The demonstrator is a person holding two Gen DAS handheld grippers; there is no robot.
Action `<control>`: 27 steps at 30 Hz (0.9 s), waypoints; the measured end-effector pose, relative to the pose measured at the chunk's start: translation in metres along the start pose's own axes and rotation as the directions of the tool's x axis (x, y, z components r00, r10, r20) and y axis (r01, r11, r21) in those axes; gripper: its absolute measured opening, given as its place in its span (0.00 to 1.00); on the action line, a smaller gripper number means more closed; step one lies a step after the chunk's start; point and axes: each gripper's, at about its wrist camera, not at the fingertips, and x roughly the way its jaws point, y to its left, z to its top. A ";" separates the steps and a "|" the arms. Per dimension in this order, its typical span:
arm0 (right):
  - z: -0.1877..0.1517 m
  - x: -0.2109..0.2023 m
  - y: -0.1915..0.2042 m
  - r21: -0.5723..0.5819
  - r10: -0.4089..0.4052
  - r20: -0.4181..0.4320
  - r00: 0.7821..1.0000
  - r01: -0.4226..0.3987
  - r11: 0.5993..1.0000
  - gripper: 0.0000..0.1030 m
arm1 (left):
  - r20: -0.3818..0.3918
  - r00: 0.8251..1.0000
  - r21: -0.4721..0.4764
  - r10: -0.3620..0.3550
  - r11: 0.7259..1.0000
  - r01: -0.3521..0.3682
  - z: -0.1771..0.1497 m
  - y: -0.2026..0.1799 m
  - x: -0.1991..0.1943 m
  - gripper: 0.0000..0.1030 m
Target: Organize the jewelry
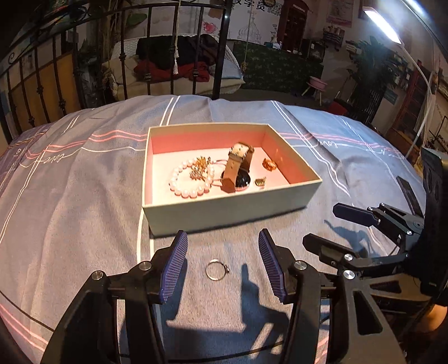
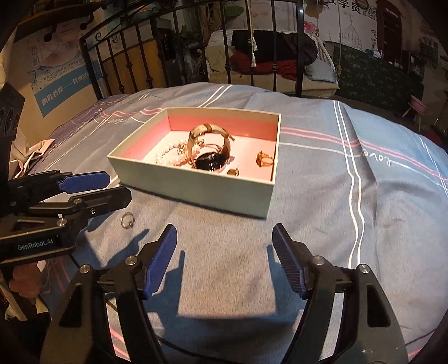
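The left gripper (image 1: 223, 246) is sitting at the bottom centre of its own view, jaws standing apart with nothing pressed between the pads. The right gripper (image 2: 224, 238) is likewise gaping empty at bottom centre, tilting downward.

Bed under me, blue-grey cover (image 1: 84, 196) with pink and white stripes. Black iron bedframe (image 1: 56, 70) at far end. Beyond it wicker seat (image 2: 316, 70) piled with dark and red clothes, white tassel cord (image 1: 175, 56) hanging. Wall mural with domes (image 2: 352, 30), red door (image 1: 294, 22), blue poster (image 2: 64, 92) on left wall. Bright strip lamp (image 1: 382, 23) upper right. Pink stool (image 1: 317, 84). Room dim, warm.
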 end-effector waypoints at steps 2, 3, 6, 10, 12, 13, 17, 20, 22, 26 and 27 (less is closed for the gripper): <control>-0.010 0.003 -0.001 0.013 0.007 -0.023 1.000 -0.006 1.000 0.69 | -0.035 0.999 0.003 0.014 1.000 -0.014 -0.008 0.002 0.009 0.50; -0.012 0.002 -0.002 0.015 0.010 -0.024 1.000 -0.010 1.000 0.69 | -0.046 0.999 -0.001 0.016 1.000 -0.016 -0.011 0.003 0.012 0.49; -0.013 0.001 0.001 0.003 0.013 -0.023 1.000 -0.013 1.000 0.69 | -0.068 0.998 -0.004 0.018 1.000 -0.018 -0.014 0.006 0.022 0.43; -0.013 0.008 0.009 -0.021 0.012 -0.054 0.998 -0.013 1.000 0.69 | -0.068 0.997 0.007 0.028 1.000 -0.028 -0.014 0.005 0.027 0.27; -0.012 0.012 0.013 -0.041 0.009 -0.067 0.998 -0.012 0.999 0.69 | -0.073 0.997 -0.001 0.018 1.000 -0.018 -0.014 0.006 0.029 0.18; -0.011 0.014 0.015 -0.051 0.009 -0.070 0.997 -0.013 0.999 0.69 | -0.072 0.997 -0.003 0.019 1.000 -0.020 -0.014 0.007 0.029 0.18; -0.010 0.018 0.026 -0.099 0.013 -0.077 0.997 -0.020 0.995 0.39 | -0.069 0.997 0.003 0.029 1.000 -0.029 -0.014 0.005 0.028 0.17; -0.011 0.018 0.032 -0.113 0.048 -0.081 0.996 -0.057 0.992 0.10 | -0.074 0.997 -0.017 0.018 1.000 -0.019 -0.012 0.007 0.025 0.15; -0.012 0.016 0.035 -0.129 0.053 -0.078 0.996 -0.063 0.990 0.05 | -0.071 0.997 -0.019 0.009 1.000 -0.011 -0.011 0.006 0.022 0.07; -0.009 0.009 0.036 -0.117 0.079 -0.045 0.996 -0.084 0.990 0.03 | -0.042 0.999 -0.026 -0.010 1.000 0.009 -0.007 0.007 0.010 0.07; -0.008 0.008 0.035 -0.112 0.079 -0.037 0.996 -0.082 0.990 0.03 | -0.031 0.999 -0.023 -0.013 1.000 0.012 -0.005 0.007 0.006 0.07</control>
